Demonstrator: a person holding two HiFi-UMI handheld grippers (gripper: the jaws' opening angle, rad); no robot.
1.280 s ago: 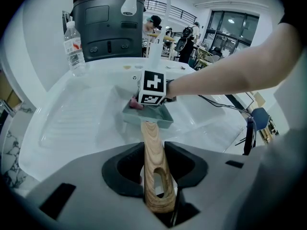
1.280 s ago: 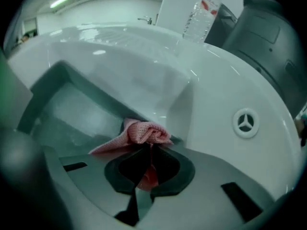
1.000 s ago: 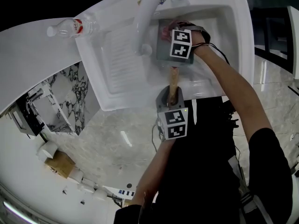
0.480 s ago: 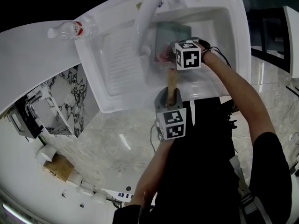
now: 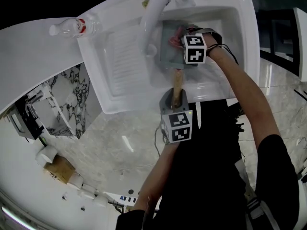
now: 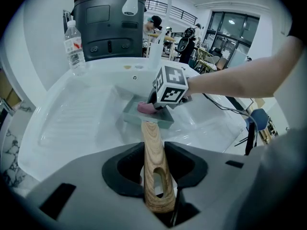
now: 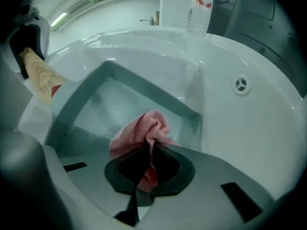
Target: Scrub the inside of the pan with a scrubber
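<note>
My right tongs [image 7: 146,161] are clamped on the pink scrubber [image 7: 143,128]; it's all bunched up and sits inside the grey square pan [image 7: 110,102]; my left tongs [image 6: 154,169] are pinched onto the pan's wooden handle [image 6: 151,140], jaws snug on both sides; the pan's down in the white sink [image 5: 228,30], right by the white faucet [image 5: 154,11]; a water bottle [image 5: 72,28] stands on the far rim, well apart from the pan.
</note>
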